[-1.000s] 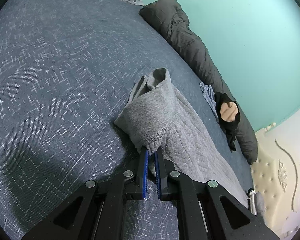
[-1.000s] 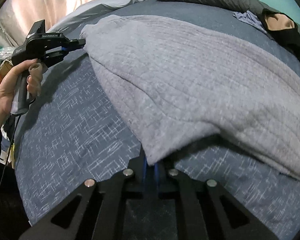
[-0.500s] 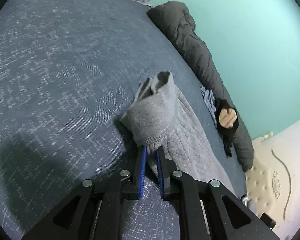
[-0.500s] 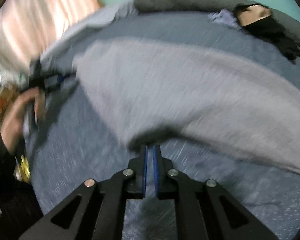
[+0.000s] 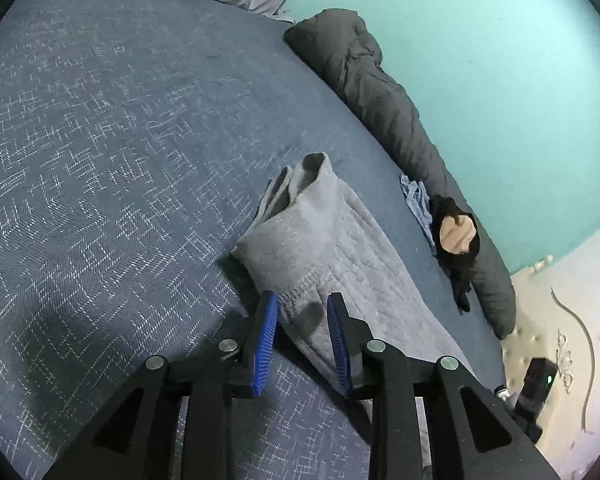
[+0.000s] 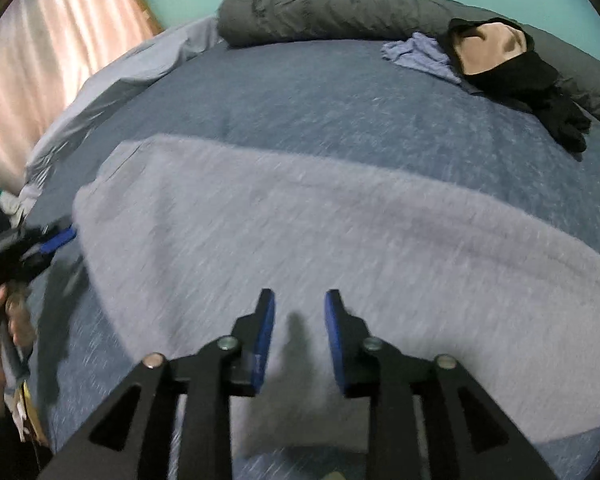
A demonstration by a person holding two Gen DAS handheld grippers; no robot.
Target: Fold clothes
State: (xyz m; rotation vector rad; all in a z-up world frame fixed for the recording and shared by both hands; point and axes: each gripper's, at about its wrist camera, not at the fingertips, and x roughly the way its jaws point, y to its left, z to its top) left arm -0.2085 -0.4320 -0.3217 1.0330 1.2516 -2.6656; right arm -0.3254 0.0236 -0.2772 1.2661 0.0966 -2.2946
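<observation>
Both claws just opened, off grey garment (image 5: 332, 240); left-hand claw (image 6: 56, 240) visible only from right wrist.

Blue patterned bed (image 5: 100, 160); grey garment (image 6: 300, 232), dark duvet (image 5: 400, 120), black clothing (image 6: 532, 80) on it

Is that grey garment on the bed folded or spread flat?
Folded. The grey garment lies doubled lengthwise on the bed, its layered edges showing at the far end.
</observation>
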